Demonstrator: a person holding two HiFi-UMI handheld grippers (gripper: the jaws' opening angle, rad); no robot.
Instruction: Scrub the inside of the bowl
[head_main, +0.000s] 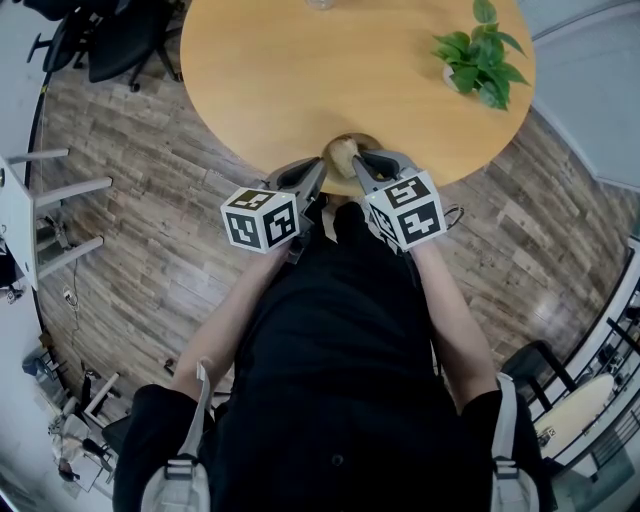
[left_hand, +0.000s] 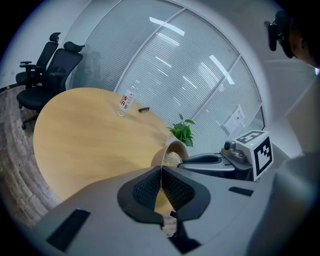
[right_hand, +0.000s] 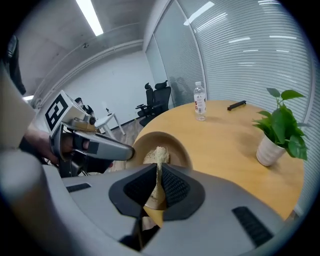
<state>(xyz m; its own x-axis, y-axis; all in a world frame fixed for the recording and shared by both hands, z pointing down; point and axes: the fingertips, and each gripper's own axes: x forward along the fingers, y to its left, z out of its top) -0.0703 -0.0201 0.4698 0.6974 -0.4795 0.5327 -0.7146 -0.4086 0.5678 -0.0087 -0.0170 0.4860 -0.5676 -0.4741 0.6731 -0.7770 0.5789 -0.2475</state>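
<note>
Overhead head view; gripper views near bowl (right_hand: 176, 143)

Bright, even indoor light; heavy fisheye distortion.

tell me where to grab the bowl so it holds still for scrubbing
Pinch the thin rim of the bowl on its left side, one claw pad inside and one outside, coming in from the left. The wall is thin enough to pinch, and that side leaves the hollow free for the scrubber in the right gripper. The left gripper grips there now.
</note>
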